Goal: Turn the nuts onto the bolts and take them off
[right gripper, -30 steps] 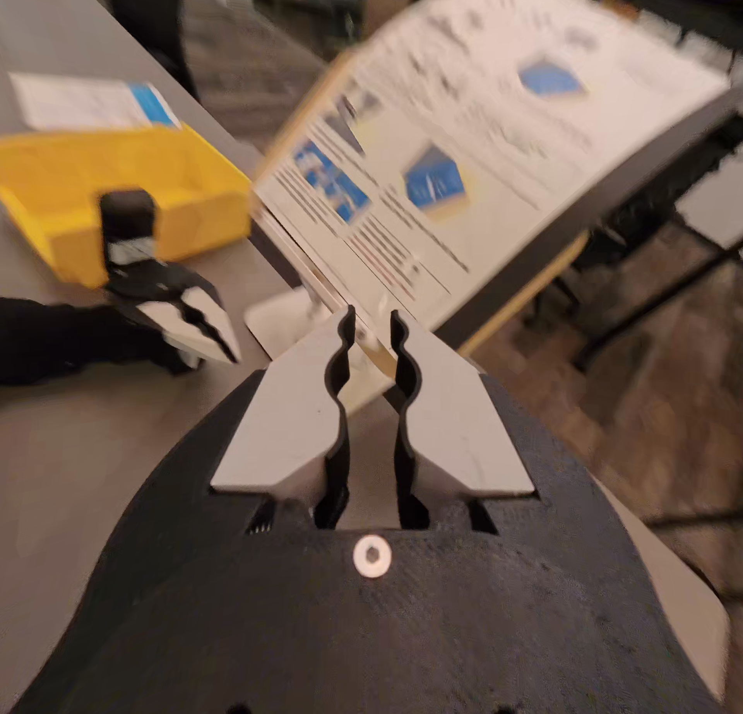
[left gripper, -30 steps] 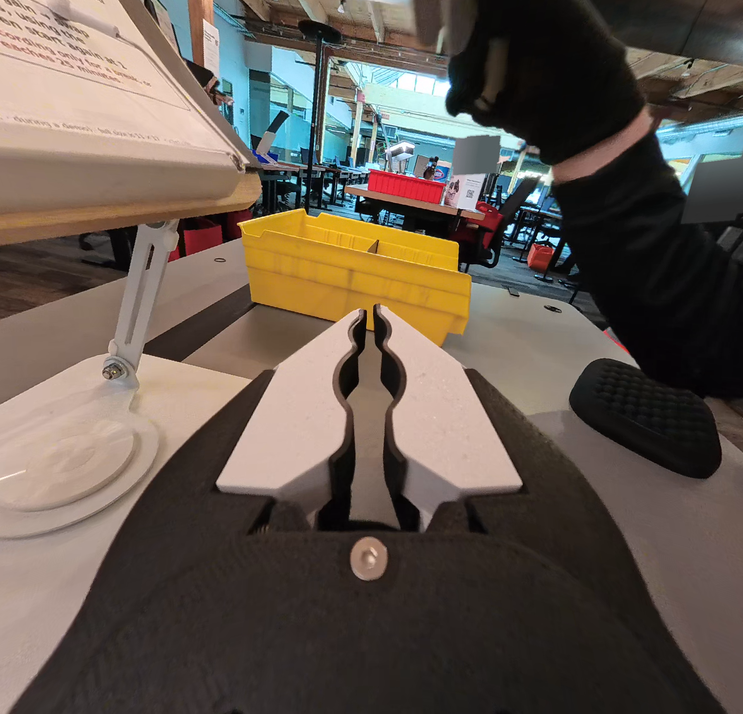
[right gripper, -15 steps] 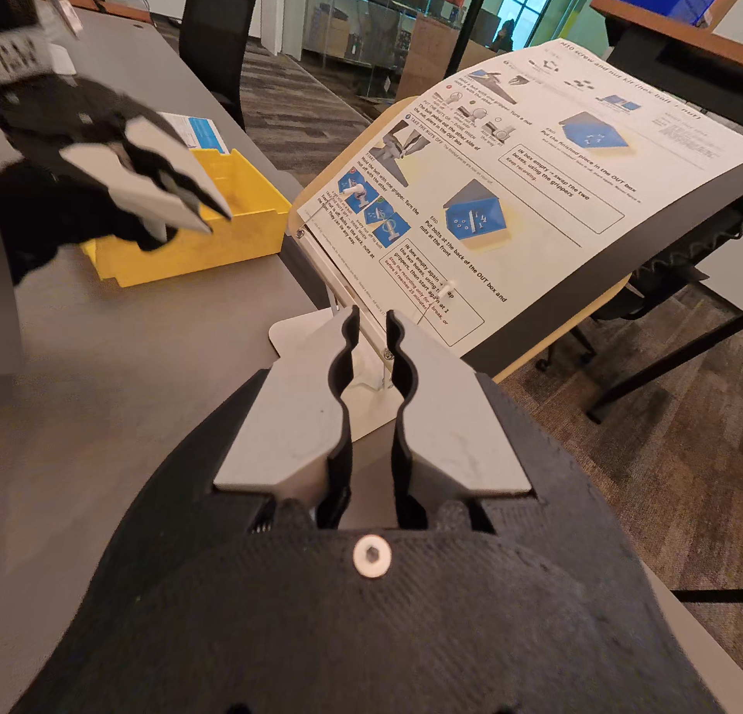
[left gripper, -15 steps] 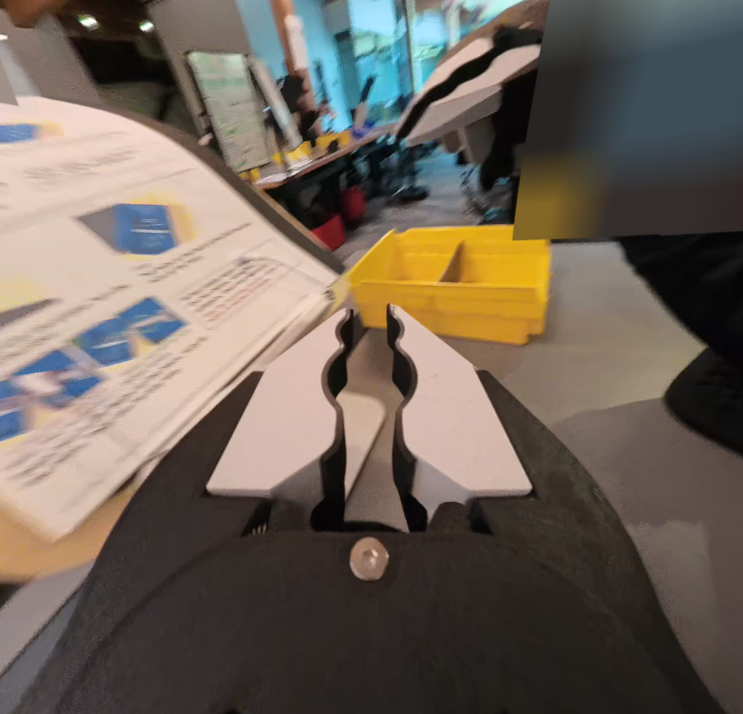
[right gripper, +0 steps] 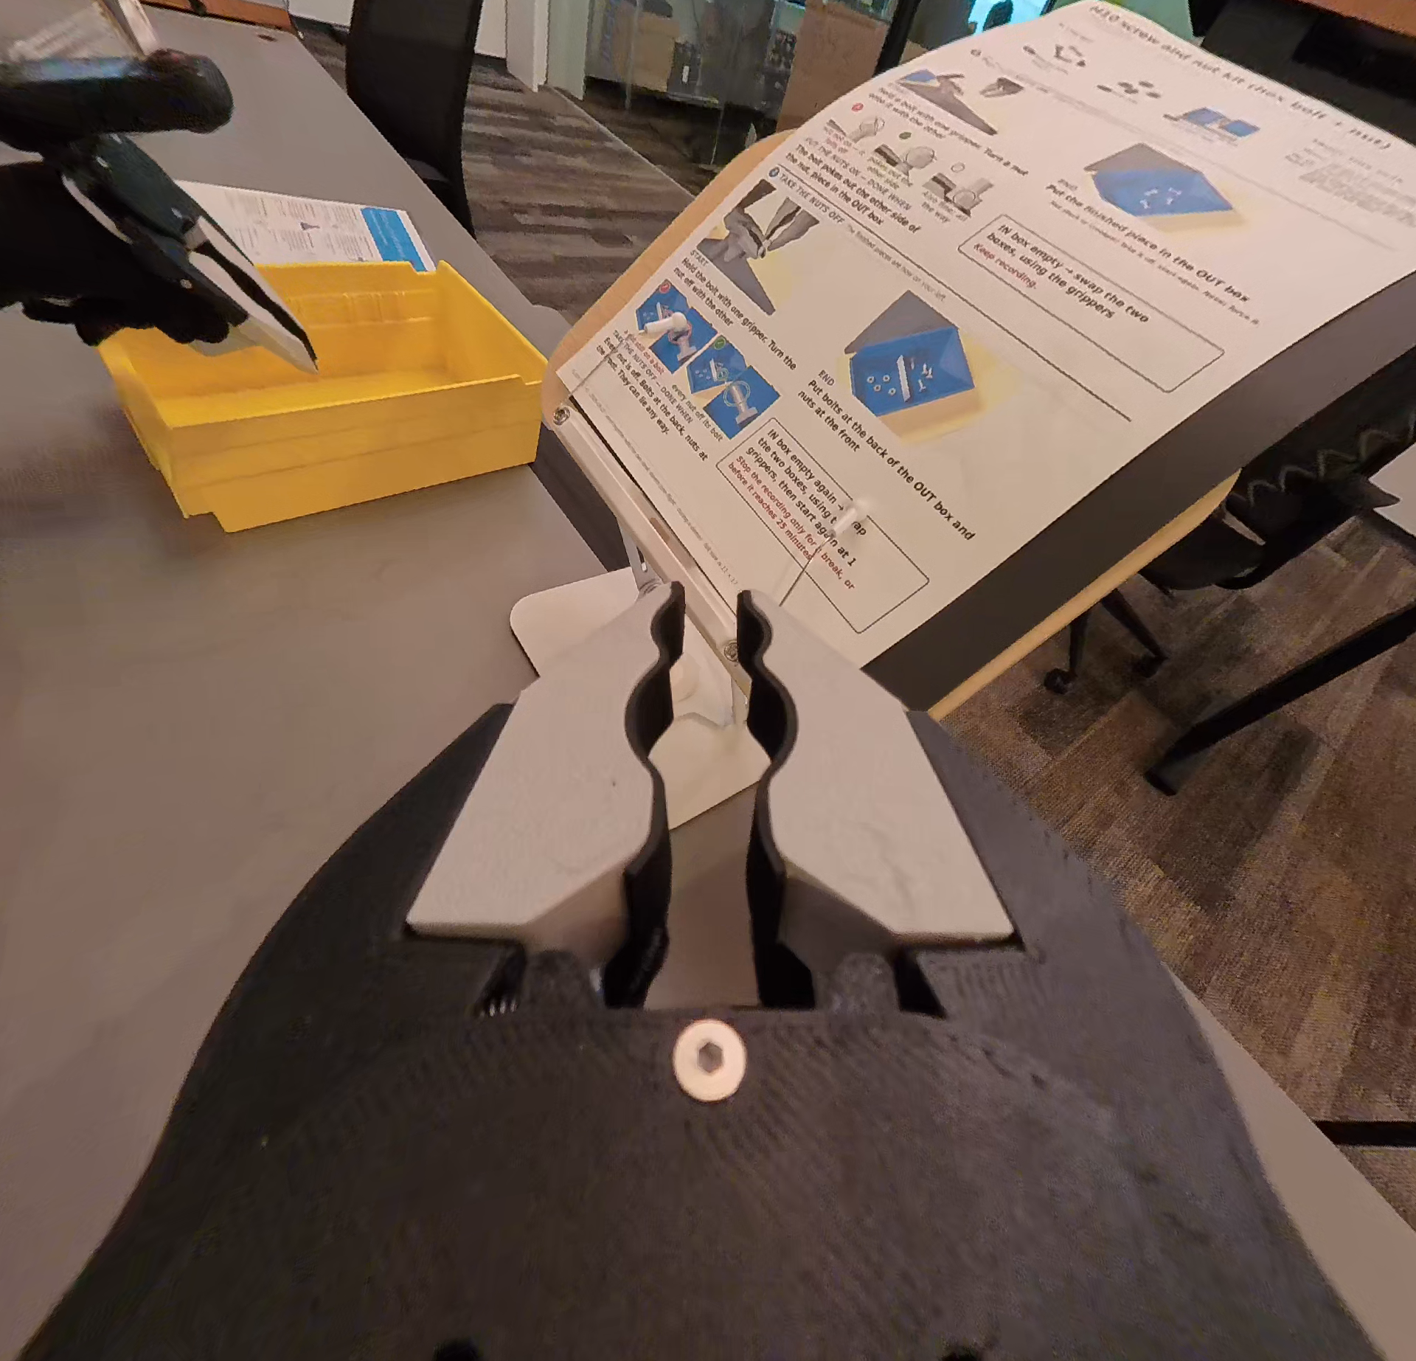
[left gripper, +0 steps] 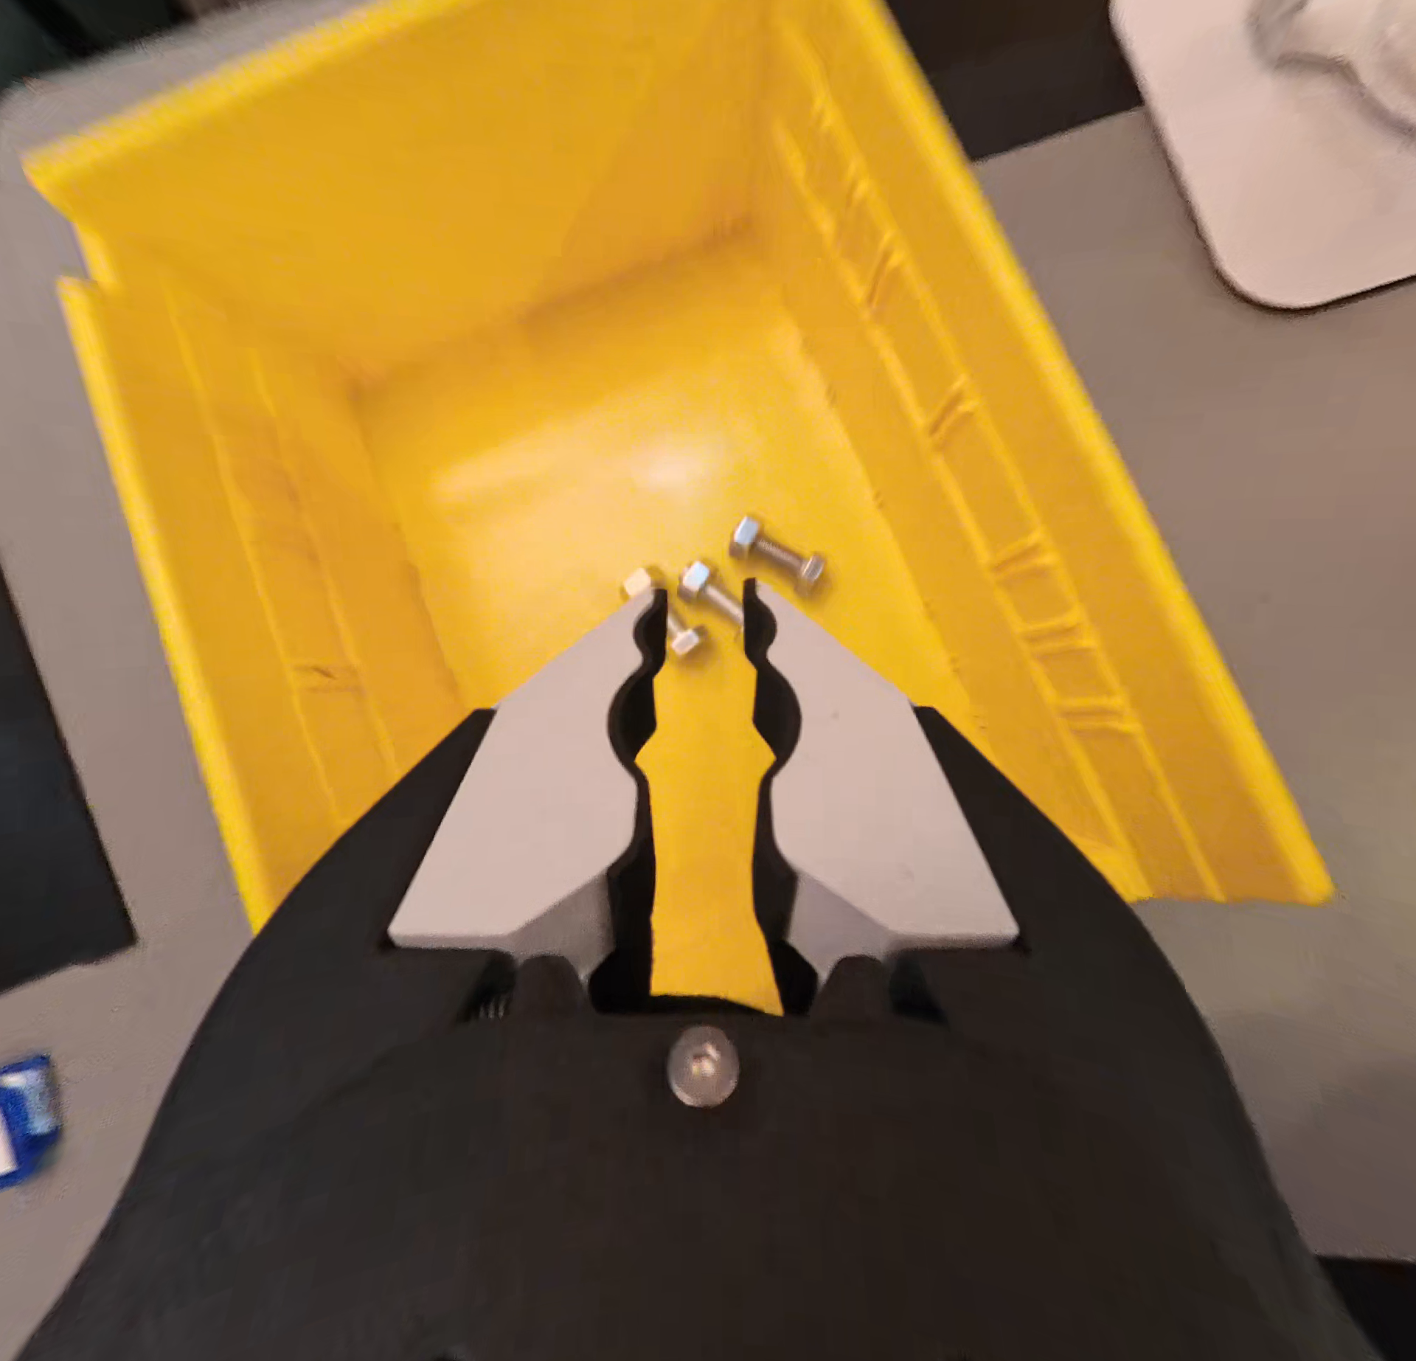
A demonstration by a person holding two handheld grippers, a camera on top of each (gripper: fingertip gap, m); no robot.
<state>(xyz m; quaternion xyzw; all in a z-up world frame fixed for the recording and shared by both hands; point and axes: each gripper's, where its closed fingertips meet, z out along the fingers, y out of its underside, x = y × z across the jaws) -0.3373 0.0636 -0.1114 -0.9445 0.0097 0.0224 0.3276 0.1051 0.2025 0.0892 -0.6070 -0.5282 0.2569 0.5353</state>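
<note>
Half a second back the left tongs (left gripper: 703, 596) looked level across the counter at the yellow plastic bin; now they have swung over it and point steeply down into it, their tips just above the floor of the near compartment. The right tongs (right gripper: 709, 604) have barely shifted and hover over the grey counter (right gripper: 230, 673), aimed at the foot of the white stand (right gripper: 582, 619) that carries the tilted printed instruction sheet (right gripper: 996, 289).

Both pairs of tongs stand parted with nothing between the fingers. On the left pair the gap straddles the hardware without touching it, as far as the slightly blurred frame shows.

Inside the yellow plastic bin (left gripper: 253, 558) lie three small silver hex-head bolts (left gripper: 709, 596), close together toward the right of the floor. One (left gripper: 775, 555) lies a little apart and seems to carry a nut at its far end; the other two sit right at the fingertips, and each shows a hex piece at both ends, so nuts are probably threaded on them too. No loose nuts show.

Judging from this, the work is at its very start: nothing is picked up, no nut is being turned. Left to do: close on a bolt, lift it out, bring it to the right tongs, and spin the nut.
</note>
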